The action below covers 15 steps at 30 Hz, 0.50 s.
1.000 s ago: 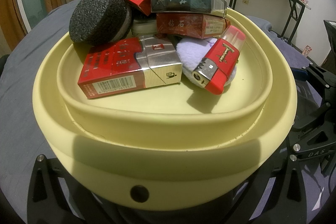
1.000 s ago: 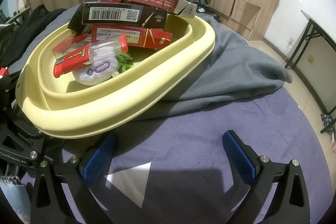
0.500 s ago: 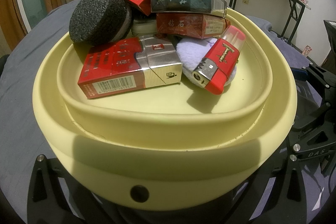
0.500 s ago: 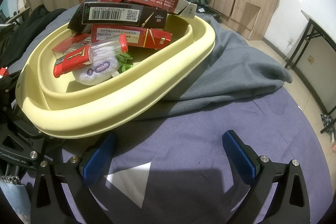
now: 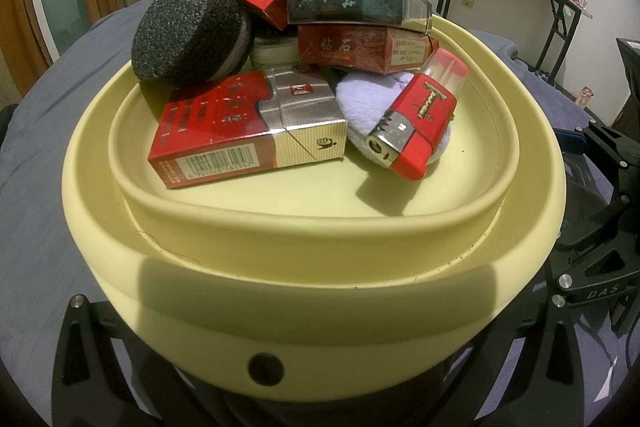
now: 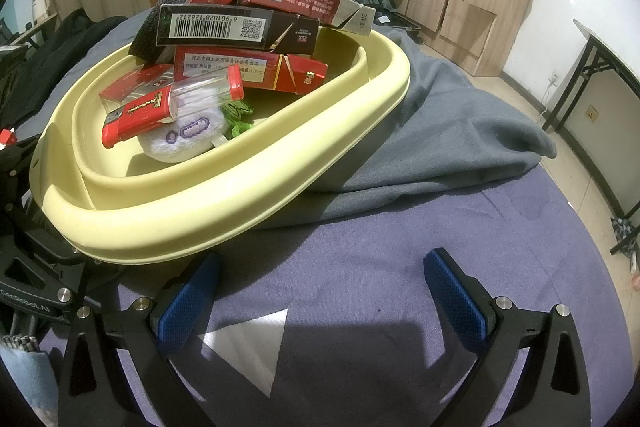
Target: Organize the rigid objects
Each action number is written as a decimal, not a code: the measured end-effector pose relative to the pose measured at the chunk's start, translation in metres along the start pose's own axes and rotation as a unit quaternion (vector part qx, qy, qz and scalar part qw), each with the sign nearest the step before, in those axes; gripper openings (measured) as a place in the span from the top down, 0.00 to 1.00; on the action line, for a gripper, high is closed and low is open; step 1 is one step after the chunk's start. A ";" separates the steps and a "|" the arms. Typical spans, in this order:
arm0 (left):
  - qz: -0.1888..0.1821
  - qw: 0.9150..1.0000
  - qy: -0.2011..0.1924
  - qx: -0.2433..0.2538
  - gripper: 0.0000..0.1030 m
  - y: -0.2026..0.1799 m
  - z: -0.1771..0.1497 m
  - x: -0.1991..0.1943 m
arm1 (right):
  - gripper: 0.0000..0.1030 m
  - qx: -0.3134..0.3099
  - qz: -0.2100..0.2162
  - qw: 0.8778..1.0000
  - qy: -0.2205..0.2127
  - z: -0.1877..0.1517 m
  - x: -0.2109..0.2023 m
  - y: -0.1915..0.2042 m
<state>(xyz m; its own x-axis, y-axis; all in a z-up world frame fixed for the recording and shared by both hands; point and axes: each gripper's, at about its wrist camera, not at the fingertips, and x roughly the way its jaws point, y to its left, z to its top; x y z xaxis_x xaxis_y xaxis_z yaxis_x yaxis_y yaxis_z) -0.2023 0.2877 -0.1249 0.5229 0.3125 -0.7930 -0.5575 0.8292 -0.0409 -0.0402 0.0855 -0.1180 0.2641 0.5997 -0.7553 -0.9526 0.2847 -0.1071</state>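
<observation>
On the purple cloth [image 6: 360,267], right gripper [image 6: 320,291] gapes empty; left gripper's [image 5: 280,387] grip cannot be told beneath the smooth rounded yellow basin [image 5: 312,291] of glossy cartons.

One pale yellow tray [image 5: 312,251] carries the pile. I count six cigarette packs: five red ones [image 5: 244,131] and one dark pack [image 5: 356,1]. There is one red lighter [image 5: 420,123], one black round sponge [image 5: 188,31], one white fluffy puff [image 6: 184,139] and one green scrap [image 6: 238,115]. Two grey cloths lie beneath.
</observation>
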 end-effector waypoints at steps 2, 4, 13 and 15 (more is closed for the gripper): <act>0.000 1.000 0.000 0.000 0.00 0.000 0.000 0.000 | 0.00 0.001 0.001 1.000 0.000 0.000 0.000 -0.001; 0.000 1.000 0.000 0.000 0.00 0.000 0.000 0.000 | 0.00 0.000 0.000 1.000 0.000 0.000 0.000 0.000; 0.000 1.000 0.000 0.000 0.00 0.000 -0.001 0.000 | 0.00 0.001 0.001 1.000 0.000 0.001 0.001 -0.001; 0.000 1.000 0.000 0.000 0.00 0.000 0.000 0.000 | 0.00 0.001 0.001 1.000 0.000 0.001 0.001 -0.001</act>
<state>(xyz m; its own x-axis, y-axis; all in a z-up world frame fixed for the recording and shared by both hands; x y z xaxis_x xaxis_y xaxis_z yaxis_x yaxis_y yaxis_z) -0.2023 0.2876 -0.1248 0.5230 0.3124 -0.7930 -0.5575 0.8291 -0.0410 -0.0391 0.0861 -0.1179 0.2622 0.6001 -0.7557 -0.9529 0.2850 -0.1043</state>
